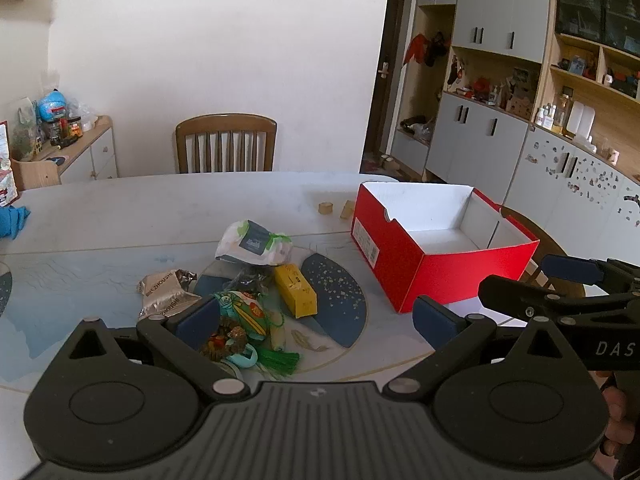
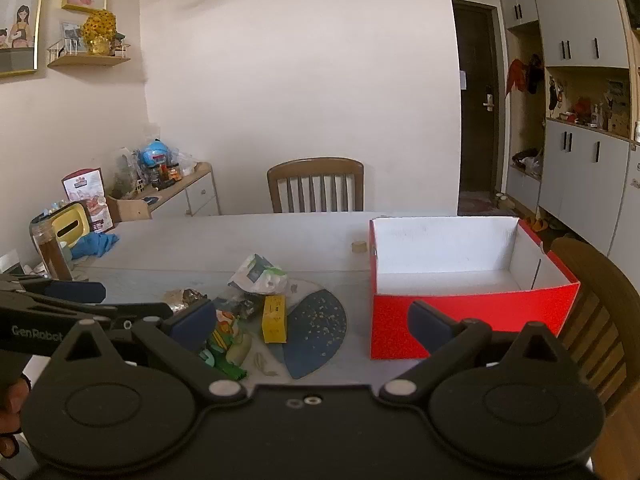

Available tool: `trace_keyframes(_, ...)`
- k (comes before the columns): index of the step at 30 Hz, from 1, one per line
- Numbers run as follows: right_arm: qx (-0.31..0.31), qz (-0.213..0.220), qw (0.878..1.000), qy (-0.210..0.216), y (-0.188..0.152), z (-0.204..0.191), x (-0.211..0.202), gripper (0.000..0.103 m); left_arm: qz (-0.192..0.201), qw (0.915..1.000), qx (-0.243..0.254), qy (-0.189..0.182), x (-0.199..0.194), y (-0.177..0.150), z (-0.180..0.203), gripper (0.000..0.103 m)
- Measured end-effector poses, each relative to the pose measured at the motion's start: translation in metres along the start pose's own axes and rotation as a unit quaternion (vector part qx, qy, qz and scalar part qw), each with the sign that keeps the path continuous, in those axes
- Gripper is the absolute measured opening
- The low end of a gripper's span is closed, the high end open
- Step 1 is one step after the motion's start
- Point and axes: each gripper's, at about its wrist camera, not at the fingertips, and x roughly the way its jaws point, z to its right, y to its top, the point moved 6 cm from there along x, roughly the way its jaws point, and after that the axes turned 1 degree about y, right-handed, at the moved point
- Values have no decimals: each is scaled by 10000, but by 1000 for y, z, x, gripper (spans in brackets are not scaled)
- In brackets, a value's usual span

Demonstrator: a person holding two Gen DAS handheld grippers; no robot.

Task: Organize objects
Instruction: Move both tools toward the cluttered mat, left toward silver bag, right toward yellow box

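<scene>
Left wrist view: the left tool (image 1: 316,318) is held with jaws fully apart, nothing between the pads. The pile sits just ahead and below it on the surface (image 1: 120,216): a silver snack packet (image 1: 166,290) at left, a white tissue pack (image 1: 254,244) at the far side, a yellow box (image 1: 296,290) at right, and a tangle of small trinkets (image 1: 236,328) nearest, partly hidden behind the left pad. The red box (image 1: 436,248), empty, stands well to the right of the pile. The right tool (image 1: 560,276) is seen entering from the right edge, near the red box's front corner.

Risks, as judged: the trinkets are tangled and overlapping, so more than one could be dragged up in a single grab. The silver packet is slick and could slip out. The tissue pack is soft and could be pinched by its wrapper only. The two tools are close and could be knocked together.

Right wrist view: the right tool (image 2: 312,330) is also spread wide, empty. The pile lies ahead and left of its centre, the yellow box (image 2: 274,319) closest to its line; the red box (image 2: 472,316) is just ahead at right, its front wall behind the right pad. The left tool (image 2: 76,292) is seen at the left edge.

Risk: the light cardboard box could be shoved or tipped if its wall is clipped during a drop.
</scene>
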Motion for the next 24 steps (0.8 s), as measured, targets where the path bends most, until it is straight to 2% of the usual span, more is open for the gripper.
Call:
trace_keyframes(16, -88, -10, 9998, 203, 0, -1, 8, 102, -88, 9998, -172, 62, 4, -1, -6, 103)
trace_keyframes(24, -119, -96, 9996, 250, 0, -12, 22, 102, -131, 9996, -241, 104, 12, -1, -24, 103)
